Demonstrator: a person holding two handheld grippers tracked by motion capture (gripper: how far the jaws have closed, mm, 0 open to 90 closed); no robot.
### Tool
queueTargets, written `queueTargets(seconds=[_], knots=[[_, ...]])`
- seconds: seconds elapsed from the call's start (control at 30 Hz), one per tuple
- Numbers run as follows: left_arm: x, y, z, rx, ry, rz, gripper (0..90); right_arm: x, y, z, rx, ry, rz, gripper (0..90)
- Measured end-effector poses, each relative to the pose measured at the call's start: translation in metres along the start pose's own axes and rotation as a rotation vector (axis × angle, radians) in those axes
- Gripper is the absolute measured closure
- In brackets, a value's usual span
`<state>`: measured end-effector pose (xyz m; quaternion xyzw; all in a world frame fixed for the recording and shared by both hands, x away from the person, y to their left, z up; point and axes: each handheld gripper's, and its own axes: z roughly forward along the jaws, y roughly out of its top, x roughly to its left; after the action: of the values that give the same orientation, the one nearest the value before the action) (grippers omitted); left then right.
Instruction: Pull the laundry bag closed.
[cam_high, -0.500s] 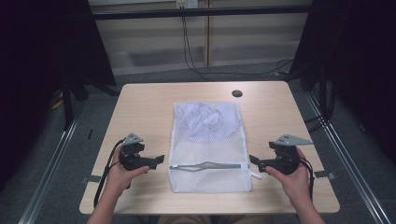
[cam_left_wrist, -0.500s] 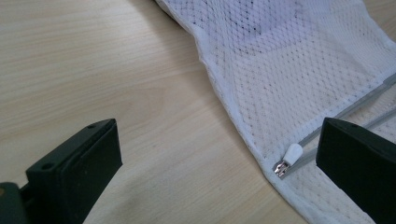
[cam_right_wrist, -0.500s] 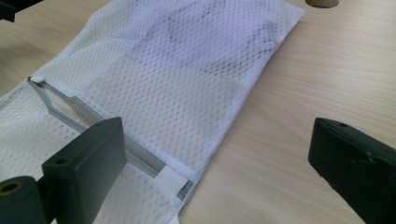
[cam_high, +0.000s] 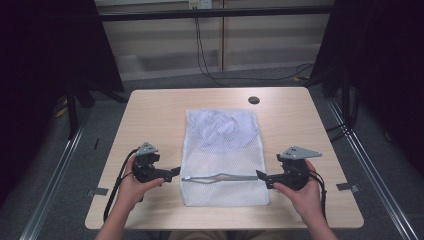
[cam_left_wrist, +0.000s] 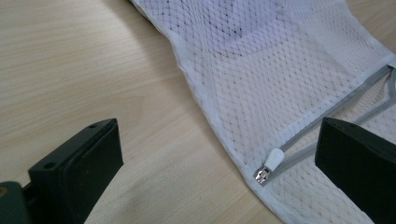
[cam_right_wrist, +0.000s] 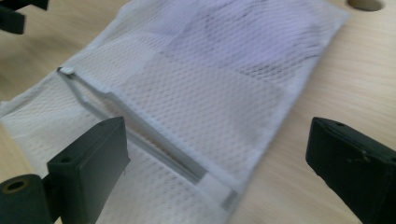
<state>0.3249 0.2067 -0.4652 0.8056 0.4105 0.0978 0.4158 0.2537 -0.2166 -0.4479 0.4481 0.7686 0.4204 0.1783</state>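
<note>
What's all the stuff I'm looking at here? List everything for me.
table: one, light wood, middle of the room.
mesh bag: one, white, flat at the table's middle, something pale inside its far half.
zip: one, grey, across the bag's near part, partly open.
zip pull: one, white, at the zip's left end.
hole: one, dark, far side of the table.
cables: a few, black, on the floor beyond.
left gripper: one, black, open, at the bag's left edge.
right gripper: one, black, open, at the bag's right edge.
hands: two, holding the grippers.

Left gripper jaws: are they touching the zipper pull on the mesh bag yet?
Apart. The left gripper view shows the zipper pull lying between the open left gripper jaws, with bare mesh bag separating it from the nearer jaw.
</note>
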Motion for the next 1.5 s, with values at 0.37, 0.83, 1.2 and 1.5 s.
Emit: queueTargets(seconds=[0.37, 0.83, 1.2, 1.5], knots=[[-0.012, 0.002, 0.001, -0.001, -0.018, 0.023, 1.3, 0.037, 0.011, 0.03, 0.04, 0.12, -0.04, 6.3], [-0.012, 0.0, -0.002, 0.016, -0.017, 0.052, 2.2, 0.06, 0.028, 0.058, 0.05, 0.147, -0.038, 6.3], [-0.016, -0.001, -0.004, 0.015, -0.032, 0.037, 2.8, 0.077, 0.039, 0.072, 0.06, 0.174, -0.036, 7.0], [-0.015, -0.002, -0.006, 0.004, -0.031, 0.034, 2.9, 0.087, 0.045, 0.085, 0.053, 0.162, -0.042, 12.4]])
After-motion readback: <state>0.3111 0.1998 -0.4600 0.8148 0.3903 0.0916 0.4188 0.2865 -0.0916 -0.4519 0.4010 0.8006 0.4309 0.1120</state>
